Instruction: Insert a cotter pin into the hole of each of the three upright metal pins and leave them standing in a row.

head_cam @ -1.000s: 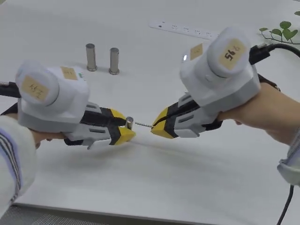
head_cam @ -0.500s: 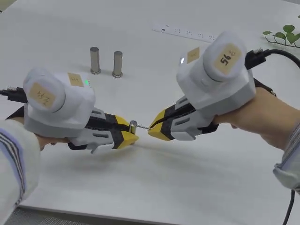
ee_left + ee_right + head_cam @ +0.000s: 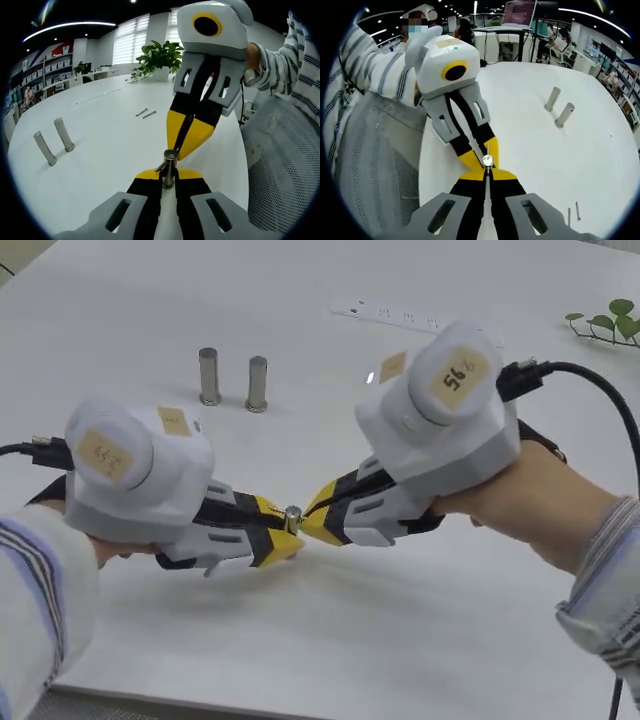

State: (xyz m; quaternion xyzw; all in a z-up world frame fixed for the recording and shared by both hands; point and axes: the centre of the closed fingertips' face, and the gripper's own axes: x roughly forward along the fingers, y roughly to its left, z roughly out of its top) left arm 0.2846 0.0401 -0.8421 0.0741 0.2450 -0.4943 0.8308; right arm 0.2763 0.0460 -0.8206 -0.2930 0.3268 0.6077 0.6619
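Working prob. pin 1 of 3: left gripper (image 3: 283, 537) clamped on short grey steel cylinder pin (image 3: 293, 516); right gripper (image 3: 308, 527) pinched on thin wire cotter pin (image 3: 161, 167), tip at the cylinder's hole; two other upright steel pins (image 3: 209, 376) stand behind, seemingly unpinned; spare cotter pins (image 3: 145, 113) on white table (image 3: 400, 640).

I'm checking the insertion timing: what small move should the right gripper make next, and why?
Probably open the right gripper and ease it back. Its fingers already meet the metal pin held in the left gripper, and the cotter pin seems to poke out the pin's far side.
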